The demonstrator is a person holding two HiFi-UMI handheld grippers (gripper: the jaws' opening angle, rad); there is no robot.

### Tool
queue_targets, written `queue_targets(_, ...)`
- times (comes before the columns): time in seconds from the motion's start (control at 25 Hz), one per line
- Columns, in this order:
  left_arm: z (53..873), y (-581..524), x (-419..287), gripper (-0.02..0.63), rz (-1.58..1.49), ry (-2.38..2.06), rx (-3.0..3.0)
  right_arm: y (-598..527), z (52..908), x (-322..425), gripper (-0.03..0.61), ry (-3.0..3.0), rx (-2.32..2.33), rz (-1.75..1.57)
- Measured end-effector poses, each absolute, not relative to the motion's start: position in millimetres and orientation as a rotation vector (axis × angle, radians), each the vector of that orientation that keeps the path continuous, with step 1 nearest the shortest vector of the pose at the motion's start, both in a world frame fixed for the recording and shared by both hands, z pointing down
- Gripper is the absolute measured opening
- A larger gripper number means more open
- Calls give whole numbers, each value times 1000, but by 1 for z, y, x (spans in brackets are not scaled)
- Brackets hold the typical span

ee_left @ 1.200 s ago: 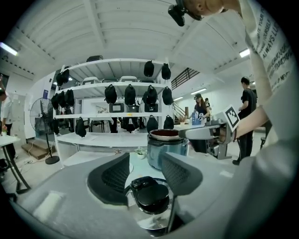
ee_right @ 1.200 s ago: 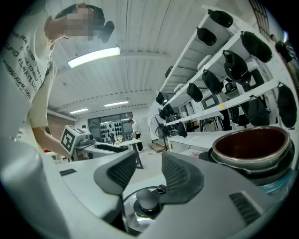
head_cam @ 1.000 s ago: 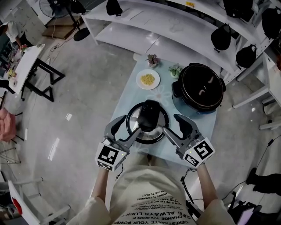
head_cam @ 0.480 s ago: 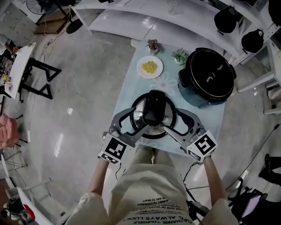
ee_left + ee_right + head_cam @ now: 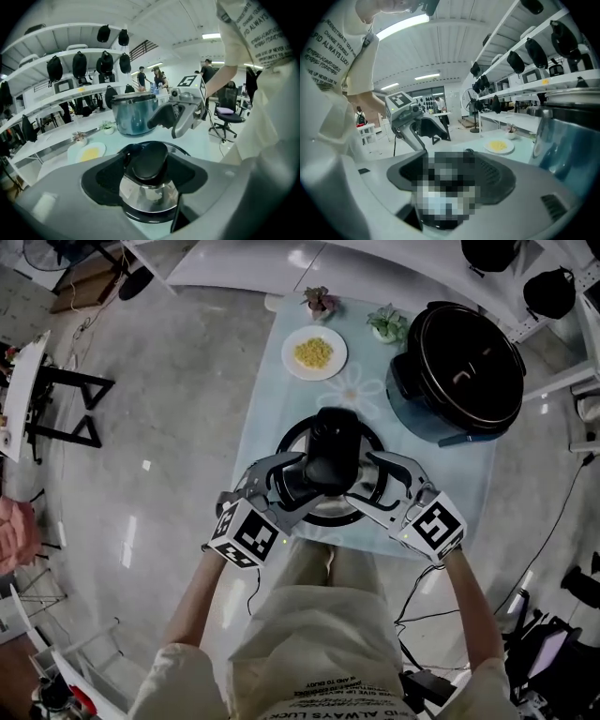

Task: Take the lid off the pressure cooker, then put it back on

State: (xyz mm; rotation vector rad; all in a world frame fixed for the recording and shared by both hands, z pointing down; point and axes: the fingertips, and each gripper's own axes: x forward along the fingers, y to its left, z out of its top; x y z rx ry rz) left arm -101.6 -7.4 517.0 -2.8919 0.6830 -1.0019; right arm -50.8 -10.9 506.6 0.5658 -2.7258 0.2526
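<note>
The round steel lid (image 5: 332, 444) with a black handle is set on the pale blue desk (image 5: 279, 399). Its handle is flanked by the left tool (image 5: 298, 482) and the right tool (image 5: 364, 482). Both sets of jaws have just been opened wide and nothing is clamped.

A lab hall: white shelves (image 5: 70, 32) of black backpacks (image 5: 79, 63), office chair (image 5: 226, 110).

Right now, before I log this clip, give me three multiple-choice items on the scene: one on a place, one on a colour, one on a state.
1. Where is the lid? A on the cooker; B on the table; C on the floor.
2. What colour is the food on the plate? A red; B green; C yellow.
3. The cooker is: A open; B closed; C tipped over.

Answers: 1 B, the lid lies on the table's near end, apart from the cooker. 2 C, the heap is yellow. 3 A, its dark inside shows from above.
</note>
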Motion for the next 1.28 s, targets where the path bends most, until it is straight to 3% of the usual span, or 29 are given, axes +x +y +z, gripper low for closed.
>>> queue_targets(1.28, 572, -10, -78, 276, -1107, 42, -2862, -14, 567, -86, 290, -2589, 219, 215)
